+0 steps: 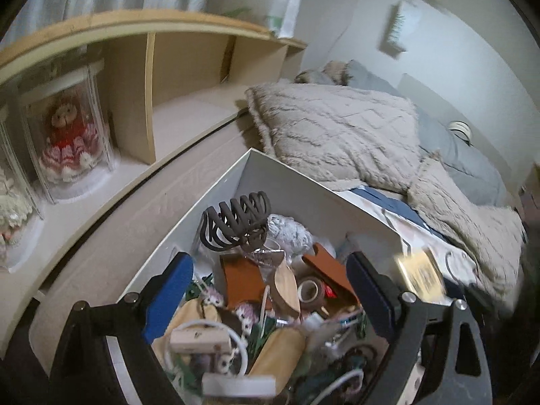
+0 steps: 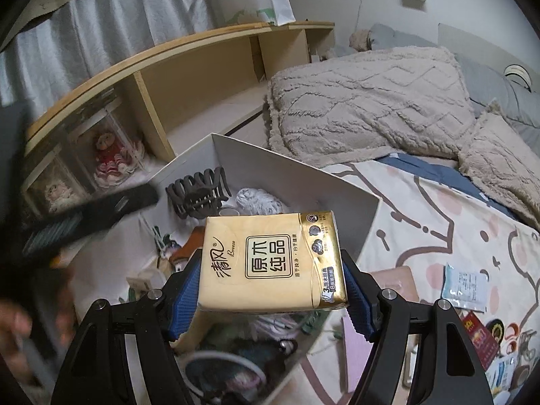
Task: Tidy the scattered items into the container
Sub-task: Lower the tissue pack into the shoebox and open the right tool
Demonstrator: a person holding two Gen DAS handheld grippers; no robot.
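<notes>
Right gripper (image 2: 271, 290) clamped on tissue pack (image 2: 271, 263) at its short sides, hovering over white box (image 2: 293, 168). Light, soft, slippery wrapper: likely squashes, best gripped mid-pack. Left gripper (image 1: 270, 290) spread wide, empty, above box contents.

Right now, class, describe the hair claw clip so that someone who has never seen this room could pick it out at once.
Find the white box on the bed, filled with small clutter. The hair claw clip lies on top of the pile near the box's far corner, beside a grey-white yarn bundle. It is the only dark brown item with long curved, interlocking teeth.
</notes>
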